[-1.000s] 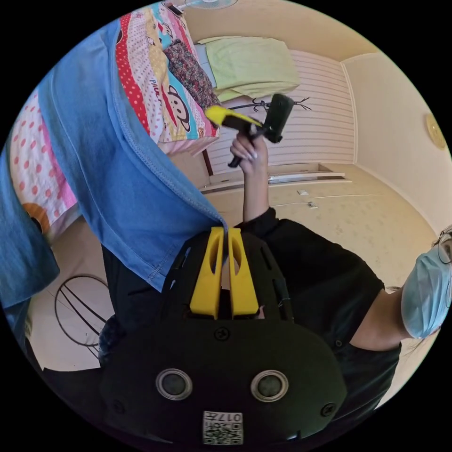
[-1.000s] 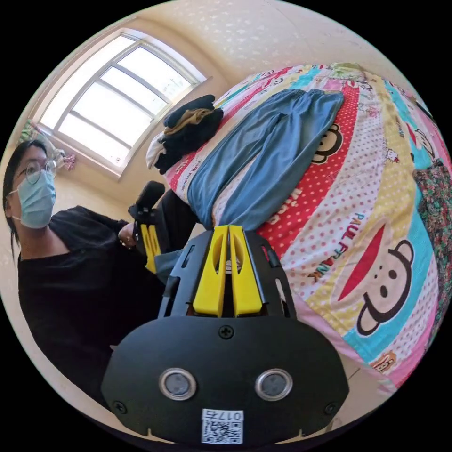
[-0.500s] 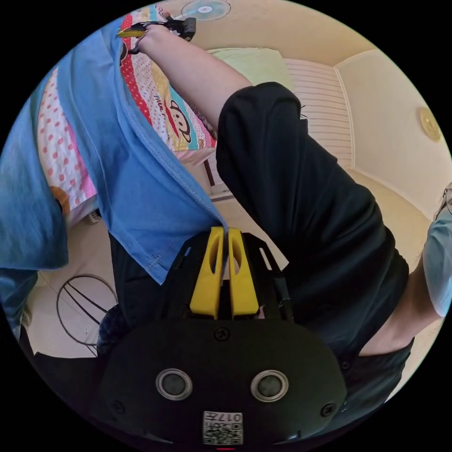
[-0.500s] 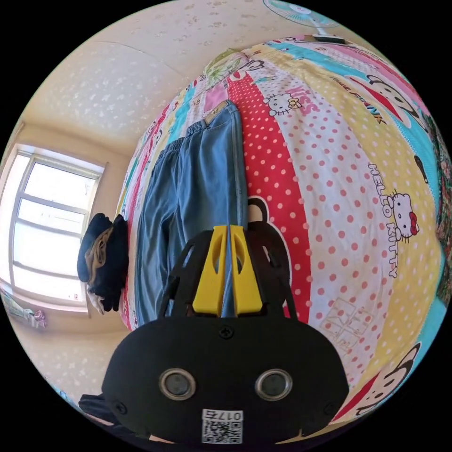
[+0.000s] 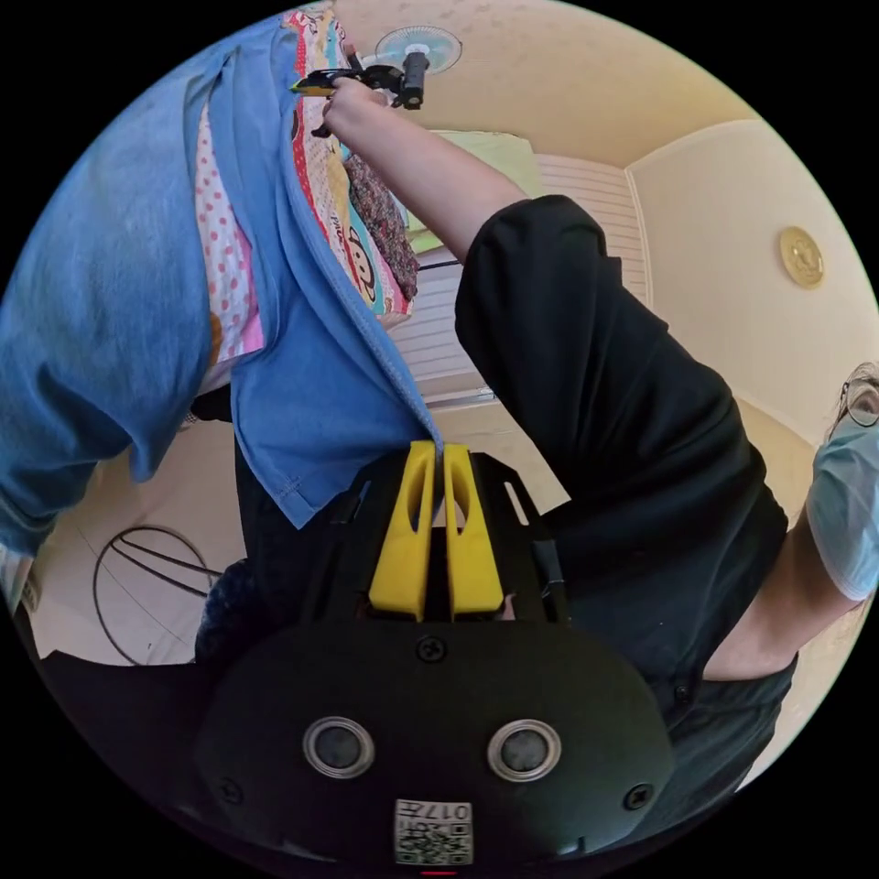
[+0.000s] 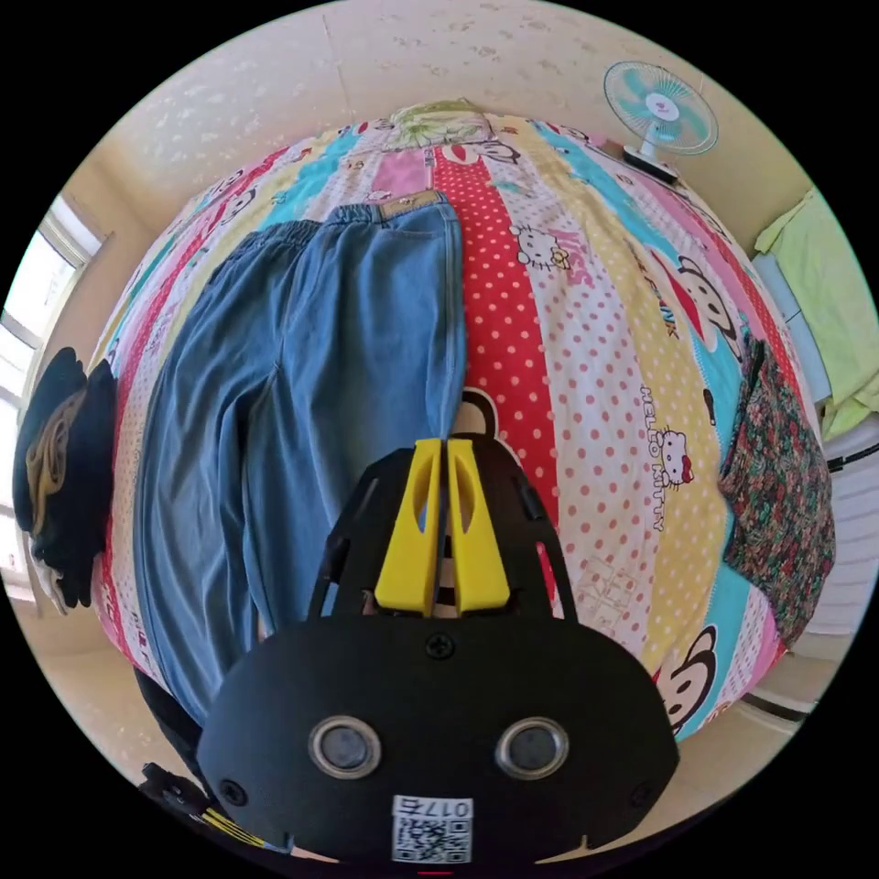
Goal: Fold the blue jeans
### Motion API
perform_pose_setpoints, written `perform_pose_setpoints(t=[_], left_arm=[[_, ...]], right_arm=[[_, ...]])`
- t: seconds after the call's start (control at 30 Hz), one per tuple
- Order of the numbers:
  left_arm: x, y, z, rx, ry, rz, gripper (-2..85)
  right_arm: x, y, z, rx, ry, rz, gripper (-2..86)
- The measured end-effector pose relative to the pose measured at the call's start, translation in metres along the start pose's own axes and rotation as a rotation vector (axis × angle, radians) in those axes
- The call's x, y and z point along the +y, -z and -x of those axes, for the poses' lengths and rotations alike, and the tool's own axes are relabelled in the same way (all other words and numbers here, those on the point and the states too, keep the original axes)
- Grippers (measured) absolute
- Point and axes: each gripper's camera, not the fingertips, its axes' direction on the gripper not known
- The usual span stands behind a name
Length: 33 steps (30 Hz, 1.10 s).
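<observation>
The blue jeans (image 6: 302, 366) lie flat on the bed, waistband at the far end and legs running toward the near edge. My left gripper (image 5: 438, 449) is shut on a hem corner of one leg (image 5: 311, 403), which it holds up off the bed edge; the other leg (image 5: 101, 293) hangs beside it. My right gripper (image 6: 446, 446) is shut, its tips at the jeans' outer side seam about mid-leg. In the left gripper view a hand holds that right gripper (image 5: 311, 88) at the jeans' edge, far up the bed. Whether cloth sits between its jaws is not visible.
The bed carries a bright cartoon sheet (image 6: 595, 366). A dark clothes pile (image 6: 55, 458) lies at one side, a floral cloth (image 6: 778, 494) at the other. A fan (image 6: 661, 105) stands beyond the bed. The person's black sleeve (image 5: 595, 385) crosses the left gripper view; cables (image 5: 137, 586) lie on the floor.
The right gripper went from mid-air beside the bed out over the bed to the jeans' side seam, still shut. The left gripper kept its hold on the hem.
</observation>
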Motion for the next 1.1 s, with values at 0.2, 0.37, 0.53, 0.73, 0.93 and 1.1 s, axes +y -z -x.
perform_pose_setpoints(t=[0.2, 0.37, 0.53, 0.73, 0.93, 1.1], left_arm=[[0.037, 0.034, 0.026, 0.025, 0.109, -0.103, -0.9], [0.088, 0.061, 0.049, 0.060, 0.249, -0.260, -0.9], [0.109, 0.080, 0.036, -0.061, 0.278, -0.293, -0.8], [0.111, 0.080, 0.010, -0.302, 0.278, -0.180, -0.1], [0.108, 0.105, -0.015, -0.508, 0.268, -0.174, 7.5], [0.078, 0.142, -0.021, -0.458, 0.156, -0.314, 10.0]], right_arm=[[-0.012, 0.055, 0.114, 0.046, 0.291, -0.275, 1.1], [-0.031, 0.041, 0.227, -0.121, 0.452, -0.250, 1.1], [-0.027, -0.007, 0.280, -0.322, 0.459, -0.192, 1.2], [-0.011, -0.046, 0.279, -0.571, 0.657, 0.029, 2.3], [0.061, 0.008, 0.174, -0.767, 0.719, 0.036, 3.4], [0.150, 0.023, 0.047, -0.670, 0.504, -0.001, 5.7]])
